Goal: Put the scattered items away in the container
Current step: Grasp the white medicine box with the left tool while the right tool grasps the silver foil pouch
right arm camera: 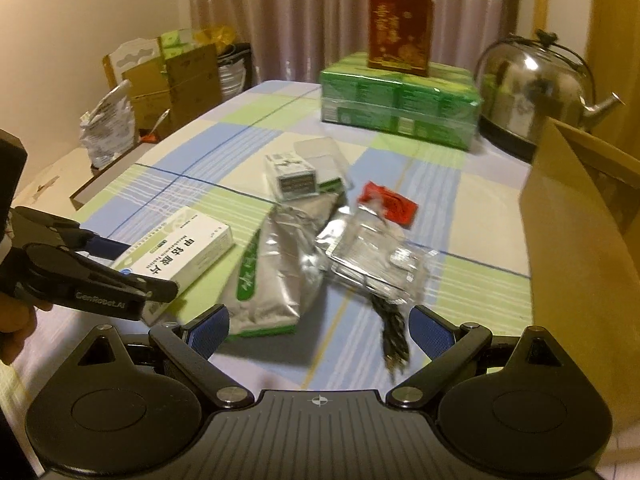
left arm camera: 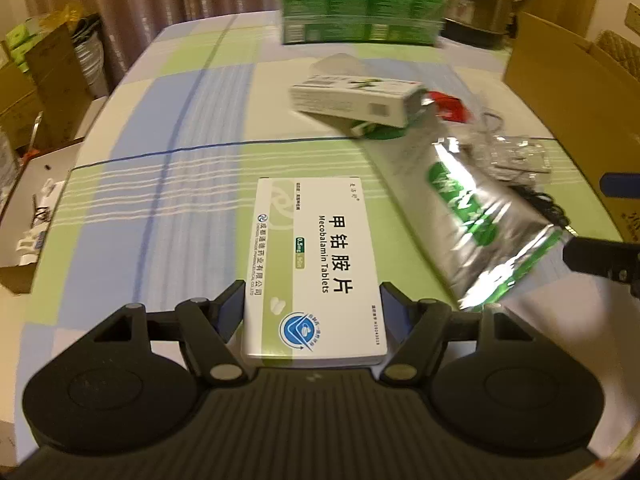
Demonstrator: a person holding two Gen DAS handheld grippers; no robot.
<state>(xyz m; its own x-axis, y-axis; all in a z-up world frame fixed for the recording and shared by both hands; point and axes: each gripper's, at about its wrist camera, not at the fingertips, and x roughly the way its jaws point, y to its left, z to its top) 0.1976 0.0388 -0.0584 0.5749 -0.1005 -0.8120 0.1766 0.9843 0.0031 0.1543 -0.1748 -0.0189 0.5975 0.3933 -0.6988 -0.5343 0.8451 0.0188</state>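
Note:
A white and green Mecobalamin tablet box [left arm camera: 316, 264] lies on the checked tablecloth between the fingers of my left gripper [left arm camera: 314, 300], whose blue pads touch its long sides. It also shows in the right wrist view [right arm camera: 180, 252], with the left gripper [right arm camera: 120, 264] around it. A silver and green foil pouch [left arm camera: 476, 224] [right arm camera: 272, 280] lies beside it. My right gripper [right arm camera: 318, 328] is open and empty, just above the pouch's near end and a black braided cable [right arm camera: 394, 332]. A cardboard box [right arm camera: 580, 248] [left arm camera: 568, 92] stands at the right.
Further back lie a second white medicine box [left arm camera: 352, 98] [right arm camera: 294, 178], a red sachet [right arm camera: 388, 204], and clear plastic packaging [right arm camera: 376, 252]. A green wrapped pack [right arm camera: 400, 100] with a red box [right arm camera: 400, 24] on it and a steel kettle [right arm camera: 532, 92] stand at the far end.

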